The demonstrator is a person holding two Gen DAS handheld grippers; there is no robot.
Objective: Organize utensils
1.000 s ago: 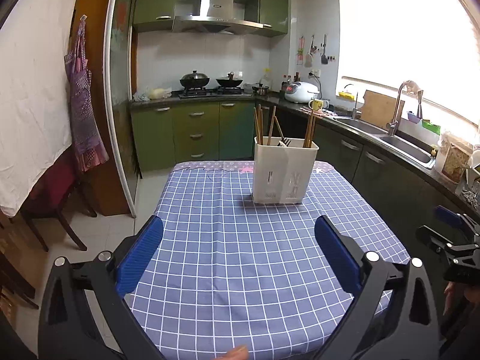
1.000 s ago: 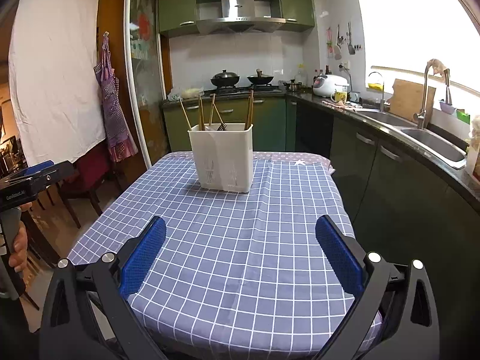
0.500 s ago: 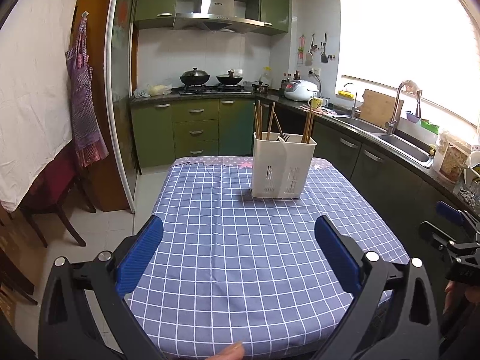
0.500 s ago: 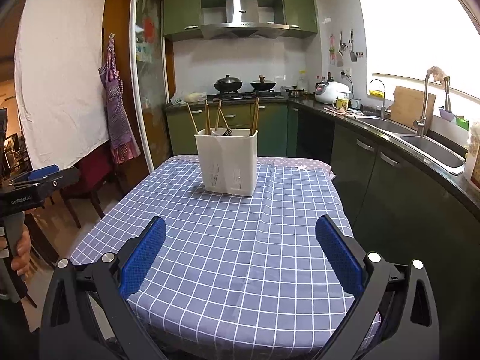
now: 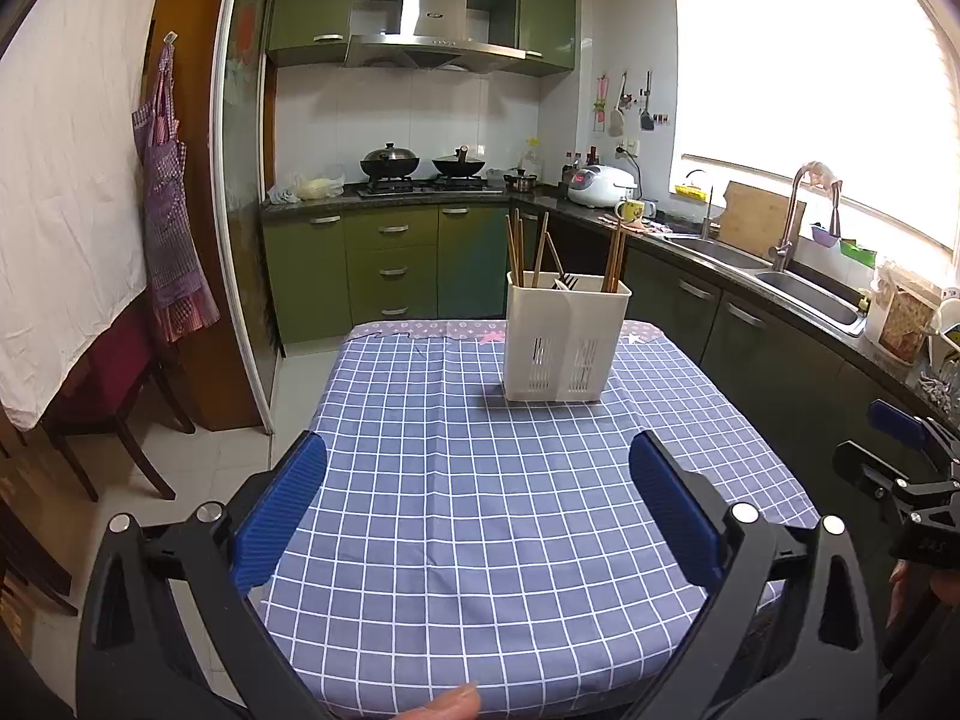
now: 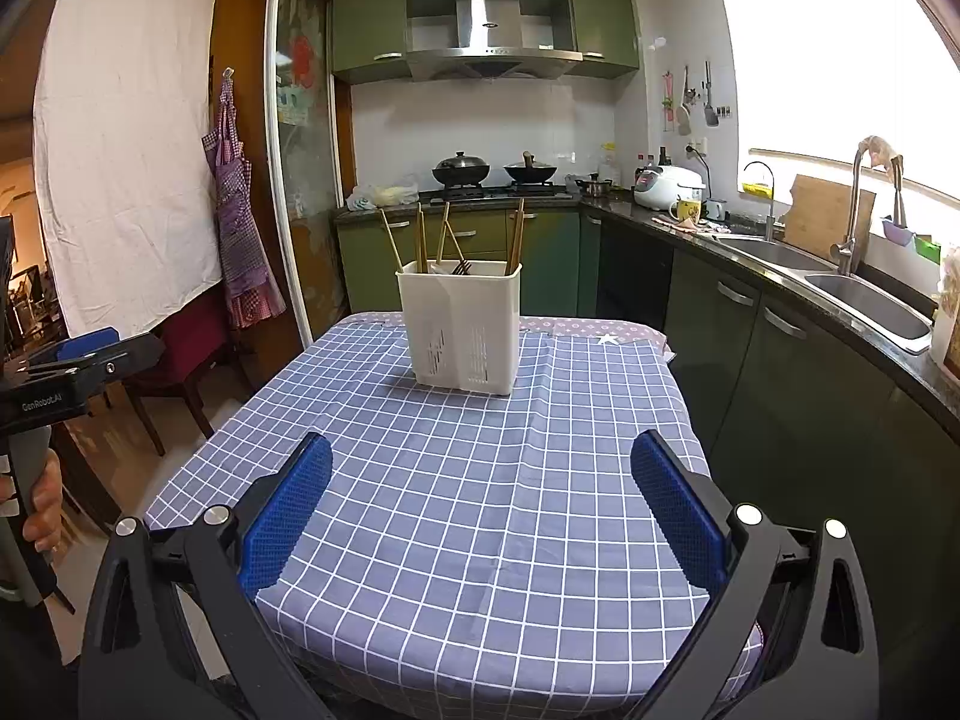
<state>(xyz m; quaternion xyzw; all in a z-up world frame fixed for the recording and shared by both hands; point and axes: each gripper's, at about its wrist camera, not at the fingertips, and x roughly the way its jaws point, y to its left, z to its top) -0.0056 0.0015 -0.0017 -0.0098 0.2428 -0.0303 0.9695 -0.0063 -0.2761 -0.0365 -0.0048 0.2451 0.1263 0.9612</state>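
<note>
Chopsticks (image 5: 615,258) and what may be a fork already stand in the caddy (image 5: 564,345); cloth (image 5: 510,510) bare. Left gripper (image 5: 477,504) and right gripper (image 6: 480,507) gape wide, holding nothing.

Green cabinets (image 5: 393,267), steel range hood (image 5: 432,39), bright window (image 5: 804,90), sink (image 6: 864,297), checked tablecloth (image 5: 510,510).

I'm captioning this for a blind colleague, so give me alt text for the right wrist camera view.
A white utensil holder with wooden chopsticks and a fork stands on a table with a blue checked tablecloth, seen between the open blue-padded fingers of the right gripper. Behind are green kitchen cabinets, a stove with two woks, and a sink on the right.
</note>
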